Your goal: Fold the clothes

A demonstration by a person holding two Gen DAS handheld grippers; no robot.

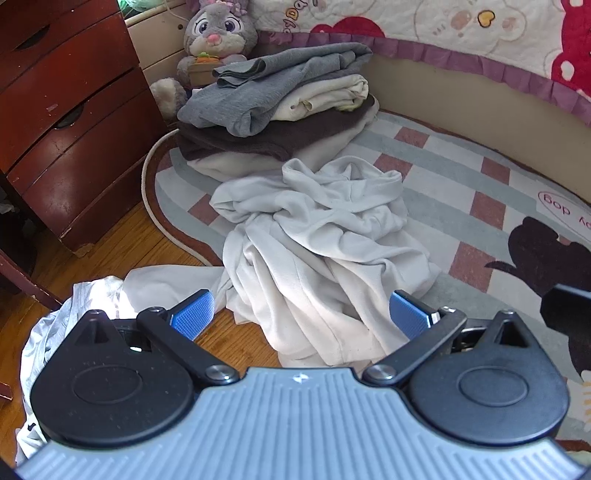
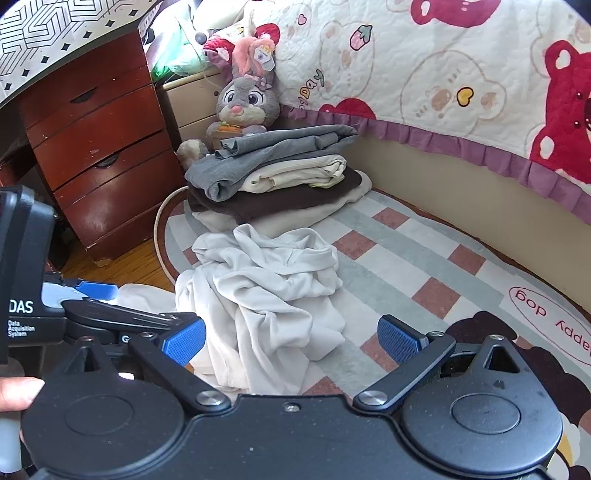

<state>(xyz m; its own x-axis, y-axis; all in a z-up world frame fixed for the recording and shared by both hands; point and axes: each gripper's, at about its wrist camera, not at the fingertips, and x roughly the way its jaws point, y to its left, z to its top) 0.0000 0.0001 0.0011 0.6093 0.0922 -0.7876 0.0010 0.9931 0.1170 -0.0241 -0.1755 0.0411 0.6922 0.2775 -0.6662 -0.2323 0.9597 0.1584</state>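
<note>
A crumpled white garment (image 1: 317, 251) (image 2: 266, 302) lies in a heap on the checked rug, spilling onto the wood floor. Behind it stands a stack of folded clothes (image 1: 273, 107) (image 2: 273, 173), grey on top, cream and dark brown below. My left gripper (image 1: 301, 314) hovers open just in front of the heap, nothing between its blue pads. My right gripper (image 2: 291, 341) is open too, above the heap's near right edge. The left gripper's body (image 2: 26, 273) shows at the left of the right wrist view.
A red-brown chest of drawers (image 1: 62, 122) (image 2: 99, 155) stands on the left. A plush rabbit (image 1: 218, 33) (image 2: 245, 99) sits behind the stack against a quilt-draped bed (image 2: 443, 66). More pale cloth (image 1: 48, 332) lies on the wood floor (image 1: 122, 243) at near left. The rug (image 1: 461, 192) stretches right.
</note>
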